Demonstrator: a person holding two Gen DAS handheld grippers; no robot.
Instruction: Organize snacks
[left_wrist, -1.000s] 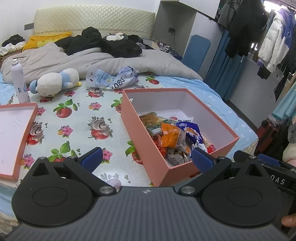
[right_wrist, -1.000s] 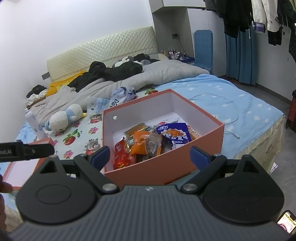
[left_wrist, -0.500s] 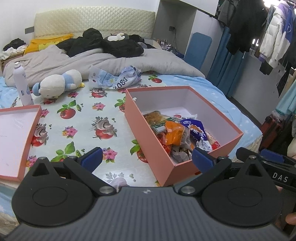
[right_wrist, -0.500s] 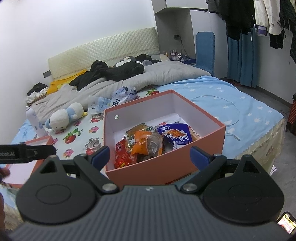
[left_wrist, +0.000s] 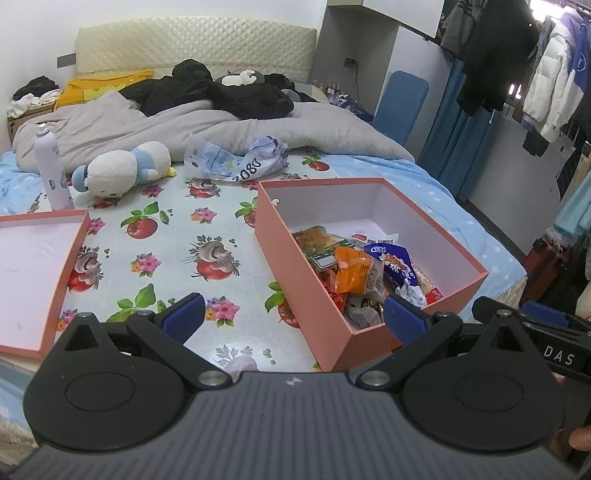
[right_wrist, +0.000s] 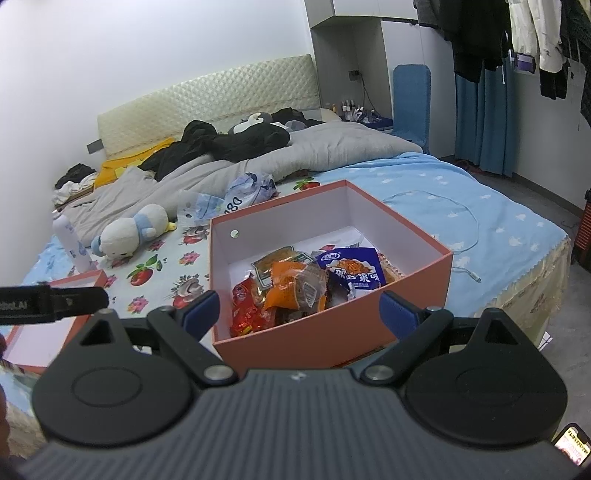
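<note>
An open salmon-pink box (left_wrist: 295, 258) (right_wrist: 332, 339) sits on the flowered cloth on the bed. Several snack packets lie piled in its near end: an orange packet (left_wrist: 352, 267) (right_wrist: 291, 286), a blue packet (left_wrist: 397, 267) (right_wrist: 352, 271) and a red packet (right_wrist: 247, 314). The box lid (left_wrist: 40, 258) (right_wrist: 79, 282) lies upside down to the left. My left gripper (left_wrist: 293, 319) is open, low before the box's near left corner. My right gripper (right_wrist: 299, 310) is open too, just before the box's near wall. Both hold nothing.
A plush toy (left_wrist: 125, 168), a white spray bottle (left_wrist: 51, 166) and a crumpled plastic bag (left_wrist: 240, 162) lie beyond the box. Grey duvet and dark clothes cover the bed's far end. A white cable (right_wrist: 465, 225) lies on the blue sheet. Clothes (left_wrist: 546, 81) hang at right.
Both views have shifted slightly: the box sits a little further right and lower in the left wrist view. Both grippers stay open; nothing was picked up.
</note>
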